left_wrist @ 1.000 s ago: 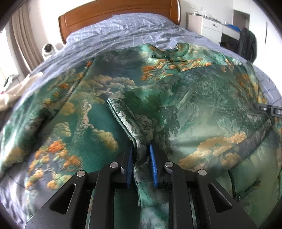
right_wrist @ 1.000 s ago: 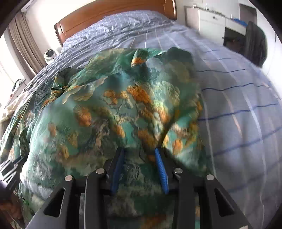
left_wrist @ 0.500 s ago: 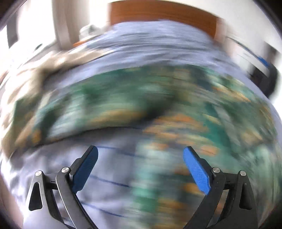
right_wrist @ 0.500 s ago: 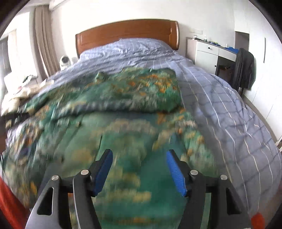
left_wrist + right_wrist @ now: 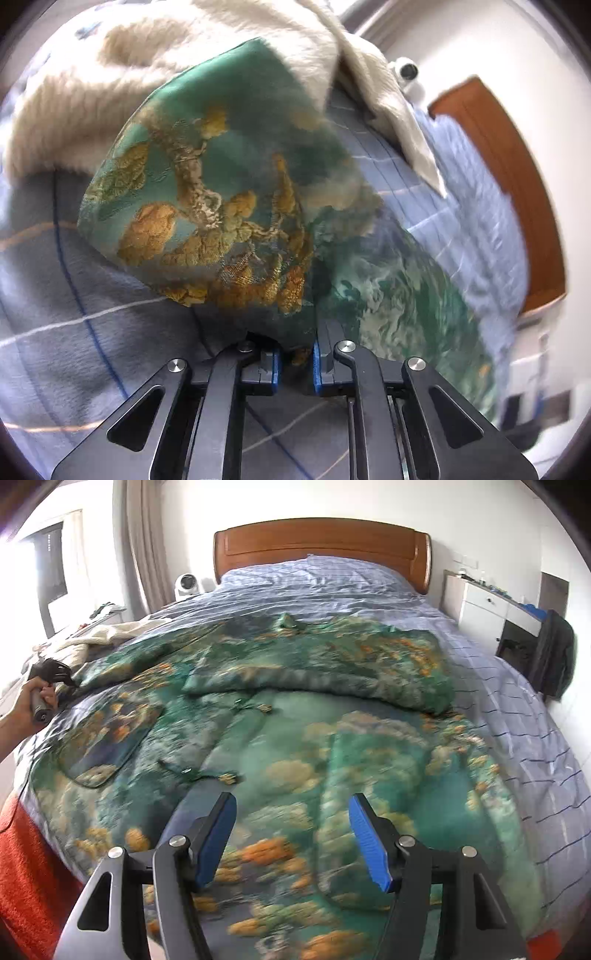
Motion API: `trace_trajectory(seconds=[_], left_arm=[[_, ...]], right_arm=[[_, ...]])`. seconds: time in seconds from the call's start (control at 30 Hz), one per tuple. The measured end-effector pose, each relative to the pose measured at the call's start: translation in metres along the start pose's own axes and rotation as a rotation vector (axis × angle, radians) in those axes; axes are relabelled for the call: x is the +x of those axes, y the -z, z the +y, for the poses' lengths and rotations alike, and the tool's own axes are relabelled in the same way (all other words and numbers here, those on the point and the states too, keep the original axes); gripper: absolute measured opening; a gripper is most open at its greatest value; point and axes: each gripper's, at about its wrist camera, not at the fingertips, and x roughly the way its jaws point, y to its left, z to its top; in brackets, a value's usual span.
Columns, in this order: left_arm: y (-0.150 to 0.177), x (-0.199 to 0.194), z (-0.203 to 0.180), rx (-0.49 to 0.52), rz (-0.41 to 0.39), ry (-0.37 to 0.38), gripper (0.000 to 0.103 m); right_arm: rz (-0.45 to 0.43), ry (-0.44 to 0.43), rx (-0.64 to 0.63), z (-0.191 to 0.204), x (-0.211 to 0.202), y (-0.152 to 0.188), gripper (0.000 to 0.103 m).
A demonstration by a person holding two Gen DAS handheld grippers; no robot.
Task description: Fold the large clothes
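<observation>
Behind the green garment (image 5: pixel 221 184), a cream sweater (image 5: pixel 110 74) crowds the sleeve.

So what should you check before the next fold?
1. Left gripper shut on the robe edge: ok.
2. Right gripper open, nothing between its pads: ok.
3. One sleeve folded across the body: ok.
4. Robe lying flat: not ok, wrinkled.
5. Cream cloth off the robe: not ok, the two overlap.
6. Room on the bed beside the robe: ok.
</observation>
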Motion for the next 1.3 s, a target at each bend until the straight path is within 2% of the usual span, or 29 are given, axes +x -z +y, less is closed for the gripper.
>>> trace_trajectory(seconds=[0.07,0.13,0.23,0.3,0.37,0.43,0.53,0.6,0.67,0.73,0.83,0.87,0.9,0.93,0.97,1.03,1.13,1.23,1.3], left_arm=[[0.006,-0.017,-0.024,0.117,-0.062,-0.055,0.008],[0.010,-0.037,-0.052,0.217,-0.128,-0.074,0.008],[0.022,-0.074,-0.112,0.416,-0.242,-0.054,0.008],[0.044,-0.097,-0.160,0.575,-0.330,-0.023,0.008],[0.087,-0.125,-0.210,0.774,-0.414,0.046,0.008],[0.129,-0.139,-0.244,0.932,-0.459,0.111,0.008],[0.200,-0.136,-0.288,1.164,-0.471,0.193,0.008],[0.243,-0.122,-0.304,1.278,-0.438,0.211,0.008],[0.285,-0.095,-0.310,1.368,-0.353,0.207,0.010],[0.319,-0.071,-0.307,1.419,-0.271,0.179,0.016],[0.358,-0.033,-0.292,1.506,-0.144,0.087,0.034],[0.365,-0.025,-0.282,1.524,-0.118,0.051,0.035],[0.367,-0.026,-0.274,1.532,-0.134,0.037,0.038],[0.368,-0.032,-0.262,1.541,-0.175,0.036,0.049],[0.366,-0.040,-0.252,1.543,-0.201,0.045,0.066],[0.354,-0.058,-0.233,1.528,-0.200,0.082,0.084],[0.331,-0.077,-0.208,1.479,-0.159,0.128,0.087],[0.314,-0.091,-0.185,1.415,-0.141,0.117,0.087],[0.305,-0.096,-0.173,1.368,-0.129,0.102,0.087]], right_arm=[[0.012,-0.026,0.014,0.003,0.000,0.004,0.065],[0.011,-0.047,0.036,0.002,-0.005,0.004,0.065],[-0.029,-0.055,0.056,-0.002,-0.016,0.001,0.065],[-0.060,-0.059,0.075,-0.006,-0.021,-0.002,0.065],[-0.091,-0.063,0.105,-0.013,-0.028,-0.004,0.065],[-0.105,-0.057,0.127,-0.019,-0.031,-0.005,0.065],[-0.112,-0.036,0.162,-0.031,-0.034,-0.003,0.065],[-0.111,-0.027,0.189,-0.038,-0.035,-0.001,0.065],[-0.112,-0.019,0.221,-0.046,-0.037,0.004,0.065],[-0.113,-0.010,0.241,-0.052,-0.039,0.007,0.065],[-0.103,-0.009,0.258,-0.060,-0.040,0.009,0.065],[-0.095,-0.012,0.259,-0.062,-0.039,0.009,0.065],[-0.084,-0.018,0.258,-0.064,-0.037,0.007,0.065],[-0.072,-0.025,0.257,-0.067,-0.034,0.004,0.065],[-0.062,-0.034,0.256,-0.069,-0.031,0.000,0.065],[-0.048,-0.058,0.259,-0.075,-0.021,-0.016,0.065],[-0.025,-0.156,0.312,-0.085,0.009,-0.055,0.065],[-0.013,-0.292,0.374,-0.086,0.056,-0.104,0.066],[0.024,-0.351,0.397,-0.079,0.096,-0.132,0.066]])
